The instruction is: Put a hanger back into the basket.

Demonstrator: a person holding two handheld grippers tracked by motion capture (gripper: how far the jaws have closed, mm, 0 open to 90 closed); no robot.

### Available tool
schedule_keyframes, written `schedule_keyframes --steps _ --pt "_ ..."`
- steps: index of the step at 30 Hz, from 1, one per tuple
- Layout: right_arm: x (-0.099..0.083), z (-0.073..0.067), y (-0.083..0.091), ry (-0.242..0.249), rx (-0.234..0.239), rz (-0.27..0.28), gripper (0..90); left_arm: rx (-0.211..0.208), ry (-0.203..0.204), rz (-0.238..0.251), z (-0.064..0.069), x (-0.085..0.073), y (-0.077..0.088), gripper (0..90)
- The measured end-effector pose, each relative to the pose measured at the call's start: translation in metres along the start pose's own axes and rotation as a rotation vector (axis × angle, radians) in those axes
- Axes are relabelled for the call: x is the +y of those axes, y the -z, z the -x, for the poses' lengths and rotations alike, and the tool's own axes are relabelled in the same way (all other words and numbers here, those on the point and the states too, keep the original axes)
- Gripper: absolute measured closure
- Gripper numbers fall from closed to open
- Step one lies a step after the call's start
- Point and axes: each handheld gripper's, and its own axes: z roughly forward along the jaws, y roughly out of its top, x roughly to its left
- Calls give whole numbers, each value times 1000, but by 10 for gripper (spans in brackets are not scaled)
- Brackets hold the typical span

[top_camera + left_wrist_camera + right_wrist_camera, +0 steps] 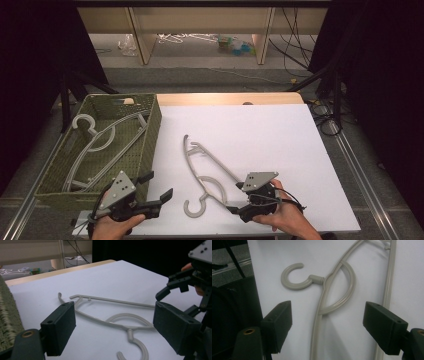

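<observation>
A grey plastic hanger [215,160] lies flat on the white table top [260,130], hook toward the front edge. My left gripper [156,186] hovers at the front left, just left of the hook, jaws open and empty. In the left gripper view the hanger [117,300] lies beyond and between the open jaws [113,322], untouched. My right gripper [235,197] is at the front, right of the hook, open with nothing held. In the right gripper view the hanger's neck and arc [322,307] lie on the table under the wide-spread jaws [328,325].
A green woven basket [152,130] stands at the table's left and holds other grey hangers [95,135]; its side shows in the left gripper view [7,322]. The right gripper [176,301] appears at that view's right. Shelving and cables lie beyond the far edge.
</observation>
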Motion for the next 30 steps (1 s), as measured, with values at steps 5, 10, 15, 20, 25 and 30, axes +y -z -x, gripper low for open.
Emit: schedule_keyframes --steps 5,10,15,20,25,30 --pt "0 -1 -2 1 3 -15 245 -1 -8 4 2 -4 -1 171" --pt "-3 -2 -7 -6 -11 -44 255 -19 -7 -8 7 -8 -4 170" --pt "-4 -4 -14 -5 -3 -110 297 -16 -10 -32 10 -11 -6 170" --pt "-6 -5 -23 -5 20 -194 342 -32 -4 -36 11 -13 -8 171" --pt "-3 -5 -29 2 28 -232 433 -32 -34 -43 10 -12 -8 172" --pt "1 -2 -37 -7 30 -278 512 -37 -20 -47 13 -14 -9 172"
